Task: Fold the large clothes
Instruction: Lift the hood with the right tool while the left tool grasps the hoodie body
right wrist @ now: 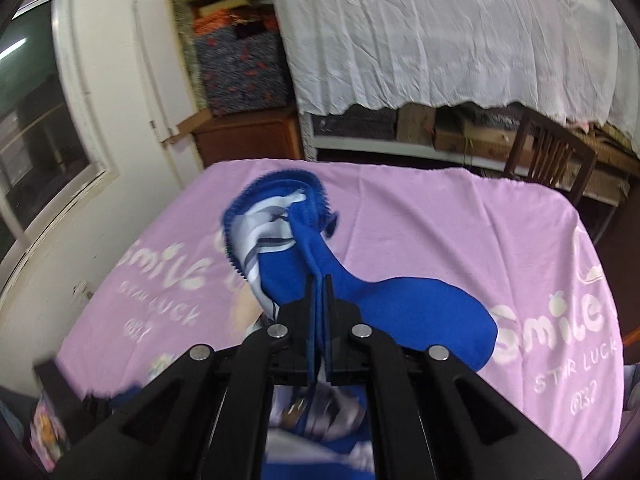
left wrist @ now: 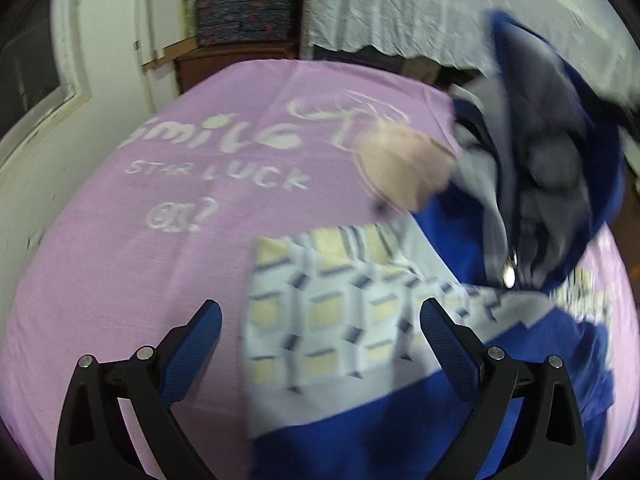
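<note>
One blue garment (right wrist: 400, 312), patterned lining showing, on pink-covered tabletop (left wrist: 120, 260); right claw (right wrist: 319, 280) pinches its fabric, lifted; left claw (left wrist: 320, 316) spread over near edge, holding nothing.

You are working over a tabletop covered by a lilac cloth (right wrist: 420, 216) that is hanging over its far edge and is printed in white with "Smile" and "STAR LUCK". A blue garment (left wrist: 360, 432) with a pale checked panel is lying directly on that cloth at the near right in the left wrist view, part of it lifting clear.
</note>
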{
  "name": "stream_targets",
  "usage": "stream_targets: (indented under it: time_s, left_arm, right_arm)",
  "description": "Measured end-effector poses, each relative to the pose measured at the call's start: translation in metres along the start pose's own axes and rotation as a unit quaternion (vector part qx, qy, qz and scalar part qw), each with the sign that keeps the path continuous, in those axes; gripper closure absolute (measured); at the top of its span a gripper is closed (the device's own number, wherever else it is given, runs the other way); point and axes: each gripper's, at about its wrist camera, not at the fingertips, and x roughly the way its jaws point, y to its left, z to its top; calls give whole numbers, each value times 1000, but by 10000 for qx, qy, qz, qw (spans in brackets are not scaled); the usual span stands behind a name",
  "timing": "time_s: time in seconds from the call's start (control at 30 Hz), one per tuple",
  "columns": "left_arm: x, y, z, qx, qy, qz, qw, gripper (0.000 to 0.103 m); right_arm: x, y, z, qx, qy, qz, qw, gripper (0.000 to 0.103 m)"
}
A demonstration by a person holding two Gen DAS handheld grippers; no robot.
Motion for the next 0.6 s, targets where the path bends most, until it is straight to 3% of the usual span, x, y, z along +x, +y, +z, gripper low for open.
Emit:
stream_targets:
  time_s: [0.23,0.43,0.53,0.6]
  left_arm:
    - [-16,56,11,-1115,37,-488,9926,3]
    - [-35,46,13,-803,-216,-596,9948,3]
    - [-44,31,9,-450,-294,-833,9951,3]
    - [-49,20,6,-245,-300,-1079,9934,3]
  right_arm:
    - [-53,19,-73,-311,228,179,9991,101]
    - [-62,9,-142,-412,756,-45,9963,100]
    - [-64,-2,-159,-282,919,76,9953,92]
    - [-72,-12,-168,5,897,254,9956,70]
